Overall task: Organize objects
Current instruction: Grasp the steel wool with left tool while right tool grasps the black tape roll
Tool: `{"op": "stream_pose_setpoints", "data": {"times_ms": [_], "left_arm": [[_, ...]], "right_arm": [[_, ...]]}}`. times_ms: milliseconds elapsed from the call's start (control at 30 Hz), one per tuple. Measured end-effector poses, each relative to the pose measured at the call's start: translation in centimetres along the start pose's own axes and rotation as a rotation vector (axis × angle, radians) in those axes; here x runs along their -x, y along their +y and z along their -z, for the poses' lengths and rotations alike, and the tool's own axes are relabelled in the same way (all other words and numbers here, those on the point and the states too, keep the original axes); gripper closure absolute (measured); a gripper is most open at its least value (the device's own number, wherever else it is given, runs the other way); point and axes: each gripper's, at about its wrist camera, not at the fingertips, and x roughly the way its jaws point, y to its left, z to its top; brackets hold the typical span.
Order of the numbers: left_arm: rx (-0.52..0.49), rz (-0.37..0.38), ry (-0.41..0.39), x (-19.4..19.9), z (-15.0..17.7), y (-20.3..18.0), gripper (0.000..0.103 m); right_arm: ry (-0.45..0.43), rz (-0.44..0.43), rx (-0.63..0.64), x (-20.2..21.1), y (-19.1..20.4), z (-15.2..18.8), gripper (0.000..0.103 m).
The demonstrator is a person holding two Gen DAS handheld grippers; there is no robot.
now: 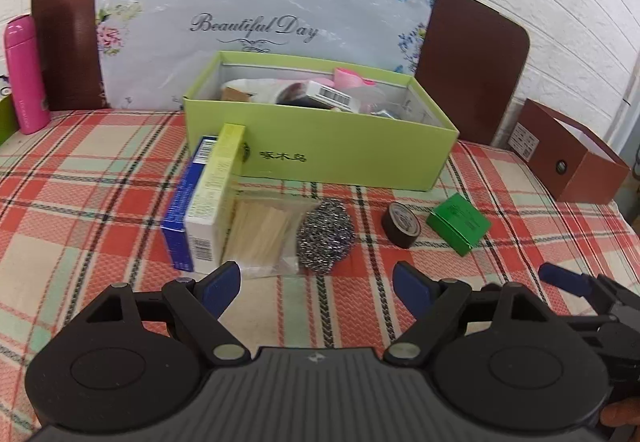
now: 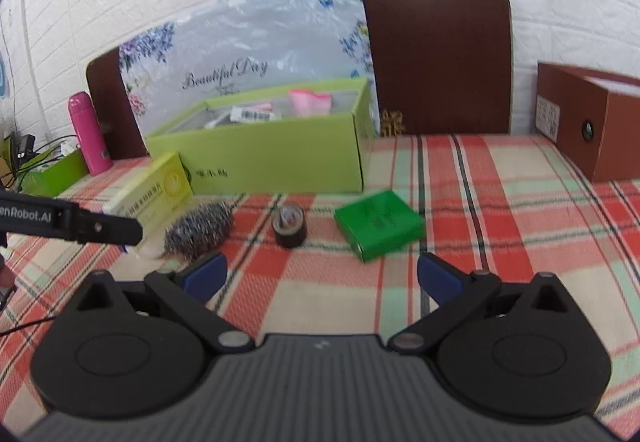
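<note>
Both fisheye views look forward and down over the red plaid cloth [image 1: 100,202] toward the open lime-green cardboard box [image 1: 340,158]. The left view sits nearer it, the right view further right; both share the box [image 2: 276,162].

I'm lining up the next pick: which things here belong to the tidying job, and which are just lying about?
Job items:
- lime storage box, already part filled
- steel scourer
- black tape roll
- small green box
- stick packet
- yellow and blue cartons leaning on the box

Probably lying about:
- pink flask
- brown box
- headboard
</note>
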Motion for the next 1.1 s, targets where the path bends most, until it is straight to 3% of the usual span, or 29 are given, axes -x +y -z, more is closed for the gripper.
{"op": "stream_pose_setpoints", "data": {"times_ms": [200,267,400,433,467,567,800,1067,1100], "left_arm": [[-0.076,-0.001,-0.015,-3.0,-0.9,-1.2,0.018],[-0.072,0.012,0.0,-4.2,-1.5,-1.1,0.031],[-0.051,0.047,0.052,-6.6,-2.0,-0.9,0.043],[-0.057,0.041,0.059,-7.0,-1.9,-0.9,0.053],[-0.072,0.029,0.066,-7.2,-1.7,-1.0,0.069],[-0.09,0.051,0.08,-6.3,-1.2,-0.6,0.07],[-0.024,0.105,0.094,-2.7,1.0,0.8,0.071],[0.007,0.112,0.12,-1.8,2.6,1.5,0.07],[0.006,0.111,0.121,-1.8,2.6,1.4,0.07]], "right_arm": [[0.03,0.016,-0.027,0.1,-0.7,1.1,0.0],[0.028,0.016,-0.028,0.2,-0.8,1.2,0.0],[0.034,-0.003,-0.032,-0.1,-0.6,1.0,0.0],[0.036,-0.01,-0.031,-0.3,-0.5,1.0,0.0],[0.037,-0.016,-0.029,-0.4,-0.4,1.1,0.0],[0.045,-0.025,-0.005,-1.1,0.0,0.9,0.003],[0.076,-0.054,0.077,-5.5,1.3,-1.3,0.034],[0.129,-0.043,0.148,-11.8,3.4,-3.5,0.044],[0.139,-0.036,0.149,-12.4,3.5,-3.5,0.051]]}}
